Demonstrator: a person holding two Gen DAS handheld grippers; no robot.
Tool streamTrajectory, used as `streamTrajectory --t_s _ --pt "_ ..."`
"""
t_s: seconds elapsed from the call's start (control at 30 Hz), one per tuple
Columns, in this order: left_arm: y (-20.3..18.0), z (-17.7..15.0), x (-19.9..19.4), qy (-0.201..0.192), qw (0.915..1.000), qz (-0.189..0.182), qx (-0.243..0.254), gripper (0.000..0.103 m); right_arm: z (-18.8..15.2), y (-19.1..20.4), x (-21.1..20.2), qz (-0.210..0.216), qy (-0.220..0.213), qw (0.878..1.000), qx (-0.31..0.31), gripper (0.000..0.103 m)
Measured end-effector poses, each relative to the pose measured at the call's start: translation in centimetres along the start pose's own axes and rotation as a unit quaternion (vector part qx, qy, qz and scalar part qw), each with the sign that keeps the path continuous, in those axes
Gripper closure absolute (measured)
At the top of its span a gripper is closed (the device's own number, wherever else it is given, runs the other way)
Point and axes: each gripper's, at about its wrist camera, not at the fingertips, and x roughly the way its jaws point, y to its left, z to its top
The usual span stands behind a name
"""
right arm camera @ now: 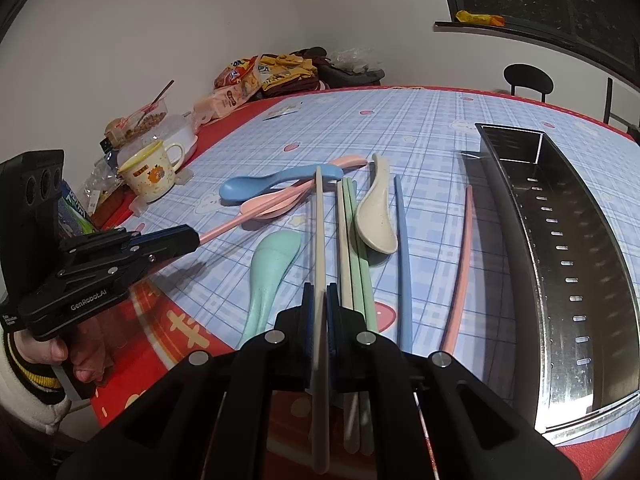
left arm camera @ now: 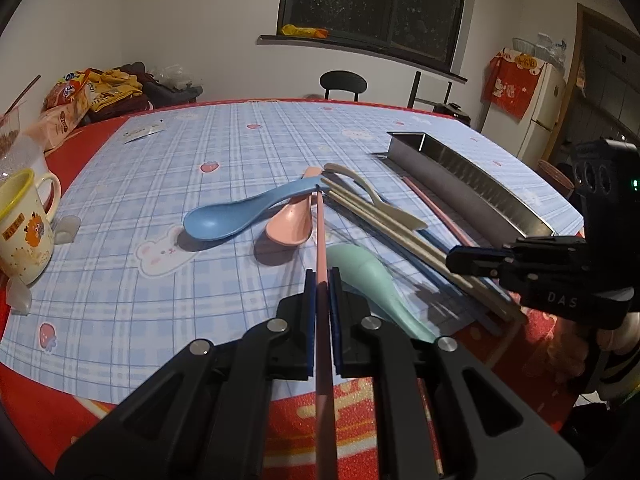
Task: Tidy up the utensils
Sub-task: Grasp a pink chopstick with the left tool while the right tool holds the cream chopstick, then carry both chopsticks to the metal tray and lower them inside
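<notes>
At the far left of the table a yellow-rimmed mug (left arm camera: 24, 224) is seen, with a little orange animal drawn on it. More to the right, a blue spoon (left arm camera: 236, 216) is laid on the checked blue tablecloth (left arm camera: 160, 184), and a pink spoon (left arm camera: 290, 222) is tucked just beside it, partly under the blue handle.

Next, the left gripper (left arm camera: 320, 280) is seen. Its jaws are closed tight on a pink chopstick (left arm camera: 320, 232), which is pinched near its middle. The far tip of this chopstick is rested over the blue spoon's handle.

Just right of that, a green spoon (left arm camera: 368, 276) is laid bowl-up on the cloth. A cream spoon (right arm camera: 378, 212) is placed a little farther right, near a pair of green chopsticks (right arm camera: 358, 256). A second cream chopstick lies tight against the left side of that pair.

The right gripper (right arm camera: 319, 300) is shown next. Its jaws are squeezed shut on a cream chopstick (right arm camera: 319, 232), which is pointed straight away along the fingers. A blue chopstick (right arm camera: 404, 264) and another pink chopstick (right arm camera: 462, 264) are left flat on the cloth beyond it.

At the far right a long metal tray (right arm camera: 600, 280) is set, with small slots in its bottom. No utensils are seen inside it.
</notes>
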Motion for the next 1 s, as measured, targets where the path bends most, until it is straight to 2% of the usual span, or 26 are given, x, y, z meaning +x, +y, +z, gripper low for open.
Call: streamTrajectory --t_s 0.2,0.47,0.63,1.0 --pt "0.0 -0.7 0.4 0.041 0.9991 0.007 0.002 0.093 0.0 -0.1 0.0 0.004 -0.001 1.0 0.002 0.097" --pt "-1.1 -0.8 0.7 0.07 0.9968 0.016 0.035 0.093 0.0 -0.4 -0.2 0.011 -0.005 1.0 0.01 0.096" --pt "-1.5 -1.2 2.2 0.106 0.992 0.032 0.06 0.093 0.0 -0.3 -0.3 0.016 -0.005 1.0 0.006 0.097" --pt "-2.5 -0.2 4.0 0.135 0.9845 0.048 0.102 0.089 -0.1 -0.5 -0.3 0.029 -0.005 0.999 0.013 0.096"
